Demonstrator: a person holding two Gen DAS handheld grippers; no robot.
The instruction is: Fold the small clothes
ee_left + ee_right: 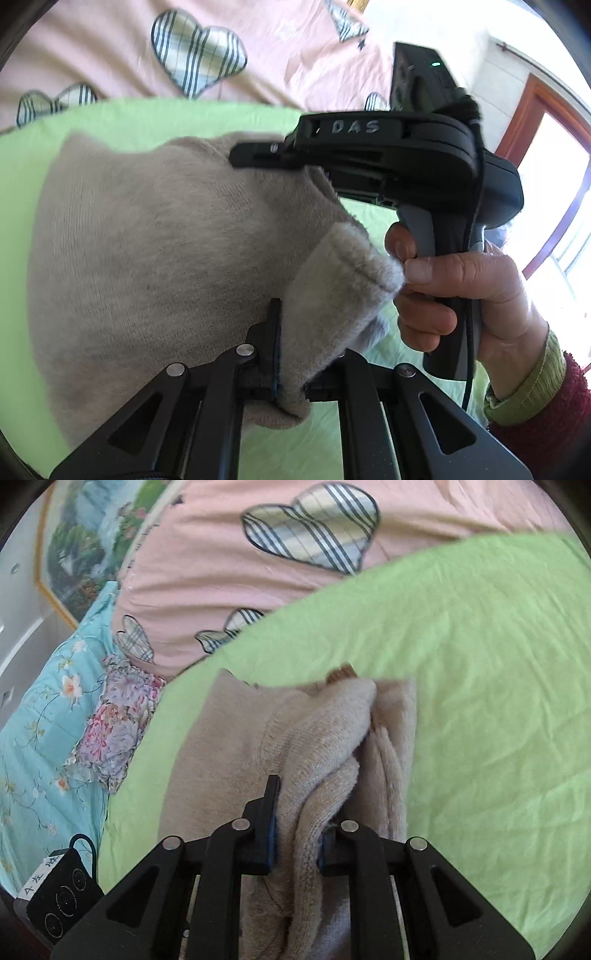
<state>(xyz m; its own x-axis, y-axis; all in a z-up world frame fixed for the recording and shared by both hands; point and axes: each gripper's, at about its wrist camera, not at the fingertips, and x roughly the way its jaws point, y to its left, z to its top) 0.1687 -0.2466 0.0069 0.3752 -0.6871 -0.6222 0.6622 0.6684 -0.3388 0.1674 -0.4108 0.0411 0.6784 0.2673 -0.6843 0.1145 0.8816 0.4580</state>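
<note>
A beige knitted garment [147,243] lies partly lifted over a light green sheet [155,118]. My left gripper [295,354] is shut on a cuffed fold of the garment near its lower edge. In the left wrist view the right gripper [251,155] reaches in from the right, held by a hand [454,295], its tip at the garment's upper edge. In the right wrist view my right gripper [299,834] is shut on a bunched fold of the same garment [229,746], which hangs over the green sheet [480,664].
A pink quilt with plaid hearts [199,51] lies behind the green sheet and shows in the right wrist view too [221,572]. A blue floral cover [44,716] and a flowered cloth [114,723] lie at left. A black device [59,897] sits at lower left. A window [554,206] is at right.
</note>
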